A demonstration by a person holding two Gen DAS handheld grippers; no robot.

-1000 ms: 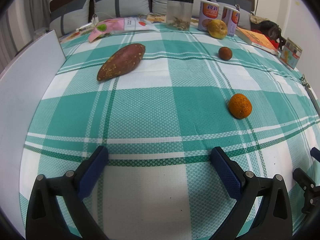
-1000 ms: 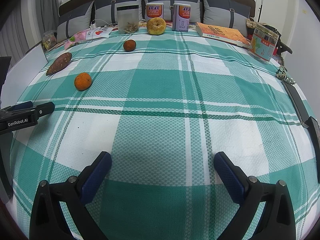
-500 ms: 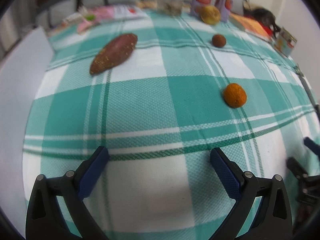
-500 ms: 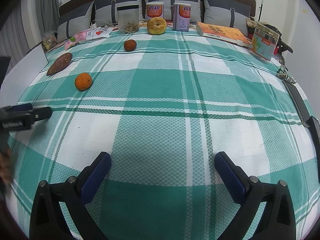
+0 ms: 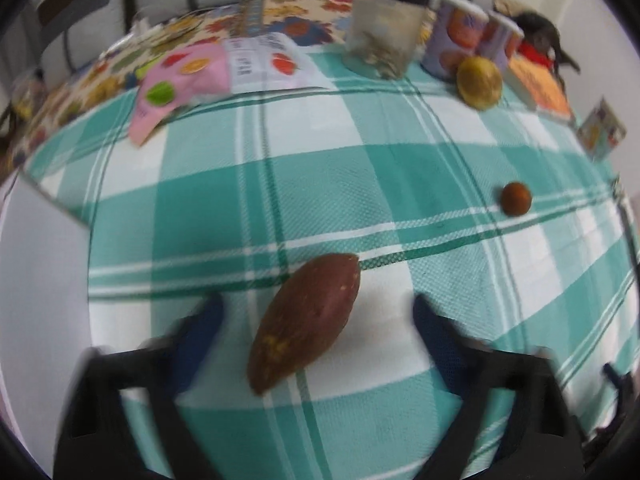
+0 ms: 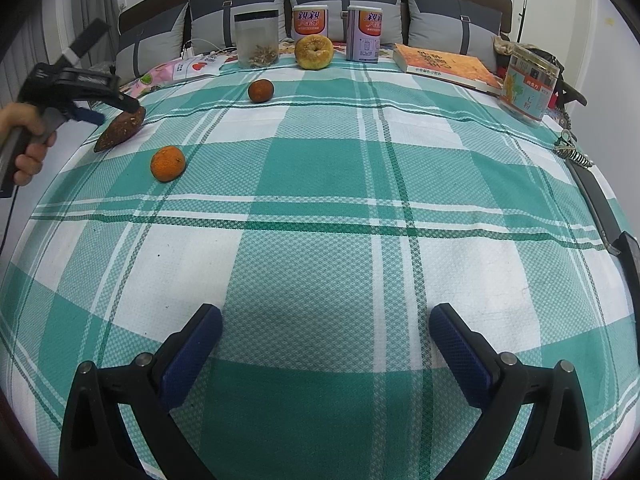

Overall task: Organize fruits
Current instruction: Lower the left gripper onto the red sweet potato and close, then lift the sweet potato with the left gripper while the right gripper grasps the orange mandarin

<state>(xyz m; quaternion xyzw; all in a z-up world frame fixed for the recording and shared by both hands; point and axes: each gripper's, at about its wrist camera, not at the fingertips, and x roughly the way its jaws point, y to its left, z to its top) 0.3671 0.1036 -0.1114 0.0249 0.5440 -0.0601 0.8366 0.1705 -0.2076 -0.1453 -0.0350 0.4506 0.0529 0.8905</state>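
We see a bed covered by a green-and-white plaid sheet (image 6: 320,168) with fruit scattered over its far half. The left tongs (image 5: 316,320) straddle a sweet potato (image 5: 306,320) lying at the sheet's left edge; the jaws are closing, the potato sits between the blue pads, and a gap shows on both sides, so no grip. That view is motion-blurred, so we can't be sure how near the pads are, probably just beside the skin. In the right wrist view the left tongs (image 6: 116,114) are pressed down at the potato's (image 6: 120,130) upper end, and a hand (image 6: 28,138) holds the handle at the left frame edge. The right tongs (image 6: 326,332) hover over bare sheet near the front, jaws wide apart, nothing between them. An orange (image 6: 168,163) lies near the potato, to its right and closer to us. A small brown-orange fruit (image 6: 261,91) sits farther back, well apart from the orange. A yellow apple-like fruit (image 6: 314,52) stands at the back between a clear jar (image 6: 257,38) and two cans (image 6: 364,32). A book (image 6: 444,65) and a printed tub (image 6: 530,82) lie at back right. Grey pillows (image 6: 344,4) line the headboard.
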